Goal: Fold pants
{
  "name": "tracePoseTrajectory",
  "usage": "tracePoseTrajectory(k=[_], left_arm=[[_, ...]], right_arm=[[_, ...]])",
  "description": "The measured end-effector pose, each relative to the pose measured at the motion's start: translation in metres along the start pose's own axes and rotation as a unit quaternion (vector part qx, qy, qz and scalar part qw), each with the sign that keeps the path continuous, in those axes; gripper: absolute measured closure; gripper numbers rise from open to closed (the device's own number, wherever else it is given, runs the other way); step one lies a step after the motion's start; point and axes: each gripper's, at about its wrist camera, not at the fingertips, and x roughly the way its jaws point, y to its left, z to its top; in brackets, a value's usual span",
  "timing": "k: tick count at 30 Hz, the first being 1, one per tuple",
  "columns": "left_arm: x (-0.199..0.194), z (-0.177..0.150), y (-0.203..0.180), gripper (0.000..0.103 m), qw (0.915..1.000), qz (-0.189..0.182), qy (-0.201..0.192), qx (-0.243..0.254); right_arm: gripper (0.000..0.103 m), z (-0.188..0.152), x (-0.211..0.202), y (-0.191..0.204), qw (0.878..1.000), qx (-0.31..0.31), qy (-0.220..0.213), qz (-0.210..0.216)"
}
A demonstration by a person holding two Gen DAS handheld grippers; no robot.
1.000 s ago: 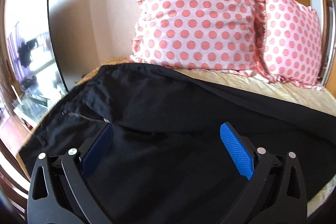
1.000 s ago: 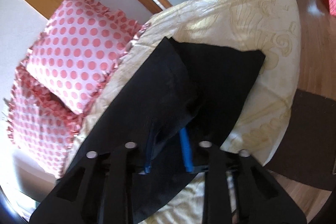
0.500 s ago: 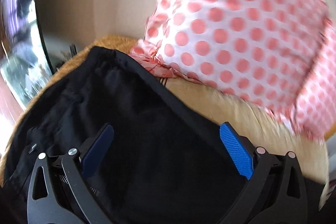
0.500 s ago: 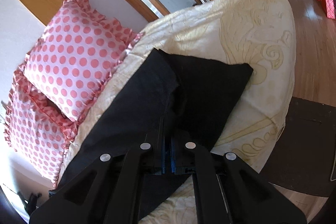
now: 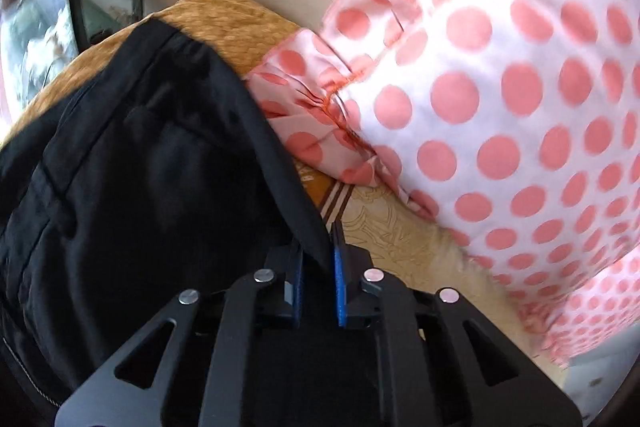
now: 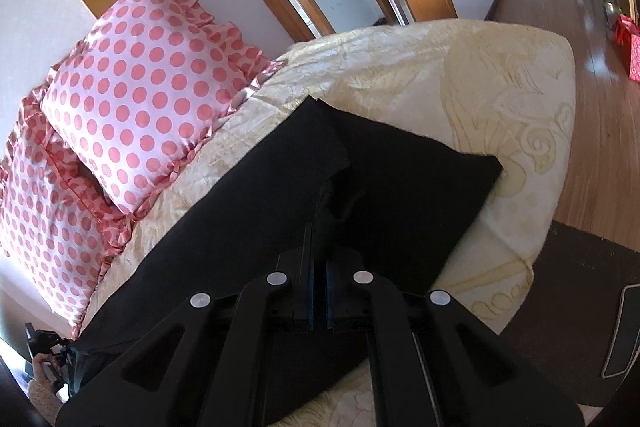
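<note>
As sunlight falls across the cream bed (image 6: 500,75), black pants (image 6: 392,195) stretched lengthwise over the bedspread, long axis running from a waistband (image 5: 188,47) near the polka-dot pillows (image 5: 500,87) to leg ends toward the foot. Left gripper (image 5: 317,267) closed to a narrow gap, clamping the far edge of the garment just below the waistband, cloth bunched between its blue pads (image 5: 339,279). Right gripper (image 6: 318,291) pinched nearly shut on a raised fold of fabric at the leg end, dark cloth rising from between the jaws. Both ends held, one per hand, well apart along the length. Likely next: bringing one held end over toward the other, folding across the long axis.
</note>
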Motion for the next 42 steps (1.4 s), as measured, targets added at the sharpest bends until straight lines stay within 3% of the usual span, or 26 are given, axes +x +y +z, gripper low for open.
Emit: tracePoseTrajectory(k=[4,7,11,14,16,20,22,27,31,37,40,42], left_arm=[[-0.047,-0.011,0.006,0.095,0.9989,-0.026,-0.032,0.024],[-0.107,-0.032,0.013,0.095,0.9949,-0.049,-0.070,0.053],[-0.193,-0.079,0.041,0.094,0.9859,-0.066,-0.129,0.083],[-0.238,-0.130,0.078,0.092,0.9828,-0.067,-0.155,0.075],[-0.247,-0.177,0.114,0.092,0.9856,-0.057,-0.151,0.051],[-0.227,-0.237,0.155,0.093,0.9914,-0.003,-0.127,0.028],[-0.215,-0.257,0.176,0.093,0.9930,-0.002,-0.118,-0.001],[-0.216,-0.261,0.184,0.088,0.9886,-0.023,-0.147,-0.022],[-0.220,-0.256,0.186,0.075,0.9879,-0.021,-0.150,-0.033],[-0.226,-0.241,0.211,0.070,0.9814,-0.040,-0.160,-0.098],[-0.223,-0.226,0.224,0.073,0.9792,-0.034,-0.162,-0.117],[-0.218,-0.218,0.235,0.093,0.9780,-0.033,-0.157,-0.133]], right_arm=[[0.099,0.016,-0.005,0.007,1.000,-0.010,-0.016,0.019],[0.099,0.034,-0.012,0.015,0.999,-0.024,-0.037,0.030],[0.099,0.055,-0.024,0.007,0.997,0.002,-0.053,0.059],[0.099,0.055,-0.021,-0.005,0.998,0.015,-0.044,0.049],[0.099,0.048,-0.014,-0.015,0.999,0.020,-0.026,0.028],[0.099,0.032,-0.002,-0.035,0.999,0.042,0.006,0.004],[0.099,0.029,-0.001,-0.041,0.999,0.048,0.008,0.004],[0.099,0.032,-0.007,-0.037,0.999,0.040,0.000,0.015],[0.099,0.037,-0.011,-0.032,0.999,0.037,-0.005,0.025],[0.099,0.039,-0.007,-0.027,0.999,0.027,-0.005,0.022],[0.099,0.039,-0.003,-0.028,0.999,0.028,0.000,0.023],[0.099,0.041,-0.002,-0.029,0.999,0.027,0.002,0.027]])
